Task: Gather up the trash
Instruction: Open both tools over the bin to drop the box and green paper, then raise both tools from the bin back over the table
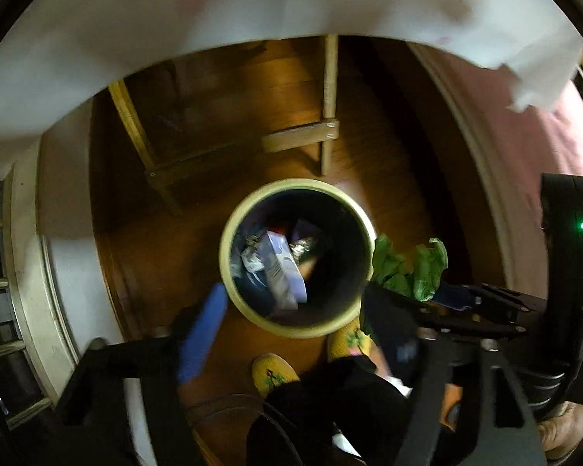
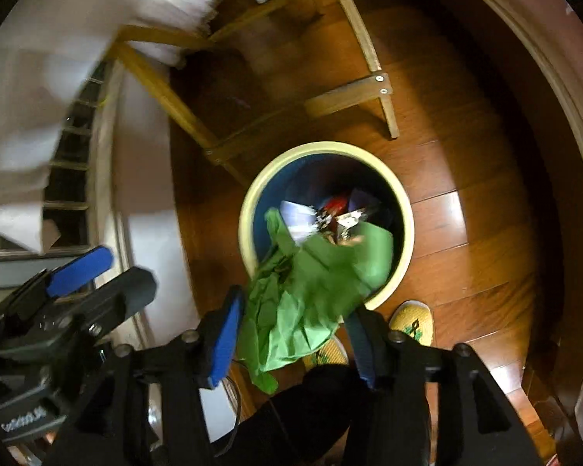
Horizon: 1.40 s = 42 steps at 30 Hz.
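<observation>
A crumpled green plastic bag (image 2: pixel 311 303), thin and creased, hangs between the blue-padded fingers of the right gripper (image 2: pixel 291 343), its upper part draped over the near rim of a round waste bin (image 2: pixel 406 229) with a pale cream lip and dark inner wall. The right gripper's jaws stand apart; blur hides whether the pads press the bag. In the left wrist view the same bag (image 1: pixel 412 268) shows just right of the bin (image 1: pixel 229 233). Inside the bin lie scrunched wrappers, a whitish carton (image 1: pixel 281 272) and some foil-like scraps. The left gripper (image 1: pixel 295 330) has its jaws spread wide with nothing between them, one blue pad (image 1: pixel 202 338) beside the bin's rim. The bin stands on a glossy brown wooden plank floor (image 2: pixel 466 178), near the pale wooden legs of a piece of furniture (image 2: pixel 369 58). Two yellow knitted slippers (image 1: pixel 274 372) with green motifs sit just below the bin. A white cloth (image 1: pixel 175 31) fills the top of the left view.
</observation>
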Tool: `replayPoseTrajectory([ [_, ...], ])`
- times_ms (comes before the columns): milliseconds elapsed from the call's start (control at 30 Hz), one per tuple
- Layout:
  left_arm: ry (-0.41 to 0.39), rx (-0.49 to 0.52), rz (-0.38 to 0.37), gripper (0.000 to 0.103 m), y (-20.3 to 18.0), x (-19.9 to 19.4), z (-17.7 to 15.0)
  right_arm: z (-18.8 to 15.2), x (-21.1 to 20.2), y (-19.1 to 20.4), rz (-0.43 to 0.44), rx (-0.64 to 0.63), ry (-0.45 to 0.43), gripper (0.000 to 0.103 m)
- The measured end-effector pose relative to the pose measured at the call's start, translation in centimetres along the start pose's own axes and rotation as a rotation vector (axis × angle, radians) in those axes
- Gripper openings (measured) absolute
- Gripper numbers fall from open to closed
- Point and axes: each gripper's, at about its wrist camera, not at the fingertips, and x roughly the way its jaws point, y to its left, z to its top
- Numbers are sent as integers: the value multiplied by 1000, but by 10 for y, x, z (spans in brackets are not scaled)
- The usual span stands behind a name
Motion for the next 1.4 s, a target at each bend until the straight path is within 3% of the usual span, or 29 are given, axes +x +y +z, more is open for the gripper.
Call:
replayPoseTrajectory([
  [33,6,-9,10,90,1,6,2,3,3,-4,-3,9,-7,60],
  [133,3,-36,11,91,6,16,5,9,4,-8,3,30,-33,74],
  [500,-106,-7,21,92,10,-31,13,13,-33,10,-23,1,-126,74],
  [700,-130,15,9,92,7,-83,16,10,-70,24,-16,17,-154,74],
  [1100,-244,61,-22,92,5,-215,24,-9,-182,81,26,-23,-252,74],
  [1400,-322,129,15,91,-1,-301,36,-20,-284,122,20,-108,-451,74],
])
